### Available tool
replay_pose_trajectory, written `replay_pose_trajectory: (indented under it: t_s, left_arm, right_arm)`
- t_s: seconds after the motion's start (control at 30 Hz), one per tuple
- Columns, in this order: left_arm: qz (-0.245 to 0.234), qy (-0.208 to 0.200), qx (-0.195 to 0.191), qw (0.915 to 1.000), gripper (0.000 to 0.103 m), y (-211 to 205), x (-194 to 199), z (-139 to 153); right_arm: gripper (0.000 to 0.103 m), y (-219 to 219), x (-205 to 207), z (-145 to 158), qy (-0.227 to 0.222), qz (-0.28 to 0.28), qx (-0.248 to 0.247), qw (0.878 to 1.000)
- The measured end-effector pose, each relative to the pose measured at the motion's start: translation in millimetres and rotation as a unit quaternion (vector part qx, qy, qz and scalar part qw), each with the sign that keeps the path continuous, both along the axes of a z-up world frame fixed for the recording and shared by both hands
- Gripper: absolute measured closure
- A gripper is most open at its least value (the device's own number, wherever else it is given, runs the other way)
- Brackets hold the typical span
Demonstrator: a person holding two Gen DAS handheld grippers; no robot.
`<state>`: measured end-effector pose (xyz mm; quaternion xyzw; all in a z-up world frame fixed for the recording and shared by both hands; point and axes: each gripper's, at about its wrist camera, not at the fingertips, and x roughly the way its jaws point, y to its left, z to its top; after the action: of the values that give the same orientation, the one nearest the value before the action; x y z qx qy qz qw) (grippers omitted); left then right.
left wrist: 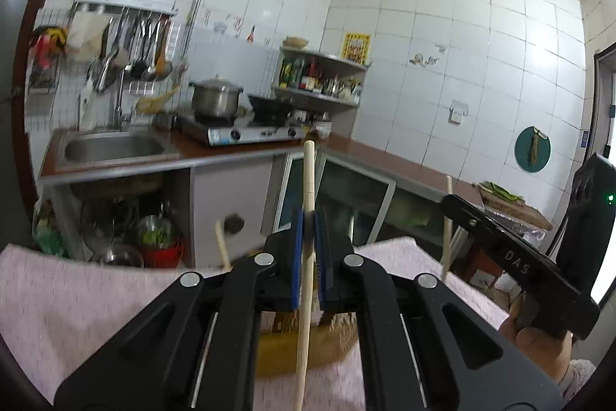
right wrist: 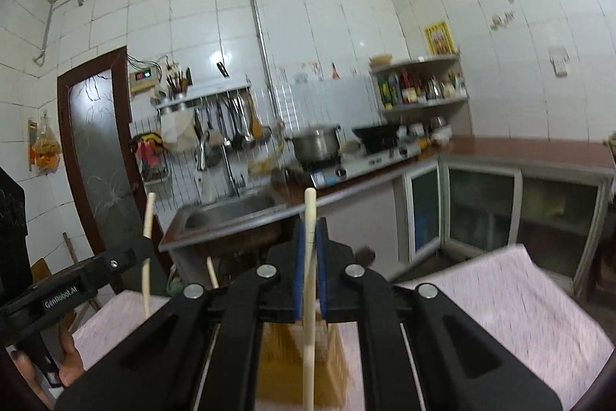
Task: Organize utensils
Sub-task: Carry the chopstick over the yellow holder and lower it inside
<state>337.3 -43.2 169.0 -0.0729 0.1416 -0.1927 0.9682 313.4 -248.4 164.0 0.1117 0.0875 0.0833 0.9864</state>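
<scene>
My left gripper (left wrist: 308, 218) is shut on a pale wooden chopstick (left wrist: 308, 176) that stands upright between its blue pads. My right gripper (right wrist: 311, 224) is shut on a second wooden chopstick (right wrist: 309, 210), also upright. Each chopstick's lower end hangs over a yellowish woven holder (left wrist: 277, 349) on the pink cloth (left wrist: 77, 303); the holder also shows in the right wrist view (right wrist: 285, 361). The right gripper shows in the left wrist view (left wrist: 446, 203), with its chopstick (left wrist: 447, 222). The left gripper shows in the right wrist view (right wrist: 144, 245), with its chopstick (right wrist: 148, 218). A third chopstick (left wrist: 222, 245) stands by the holder.
Behind the table runs a brown counter (left wrist: 346, 145) with a steel sink (left wrist: 111, 149), a gas stove (left wrist: 246, 131) with a pot (left wrist: 215, 99), and a corner shelf (left wrist: 319, 72) of bottles. Ladles hang on a wall rack (left wrist: 134, 45). Bowls sit under the sink (left wrist: 150, 237).
</scene>
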Motion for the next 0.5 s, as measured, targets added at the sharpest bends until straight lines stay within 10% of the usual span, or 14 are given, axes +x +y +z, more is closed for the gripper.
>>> replay_pose_trajectory:
  t_s: [0.5]
  left_arm:
    - [0.039,-0.054,0.018,0.9976,0.099,-25,93,-10]
  right_arm:
    - [0.097,40,78,7,-0.082,0.001,-0.046,0.996]
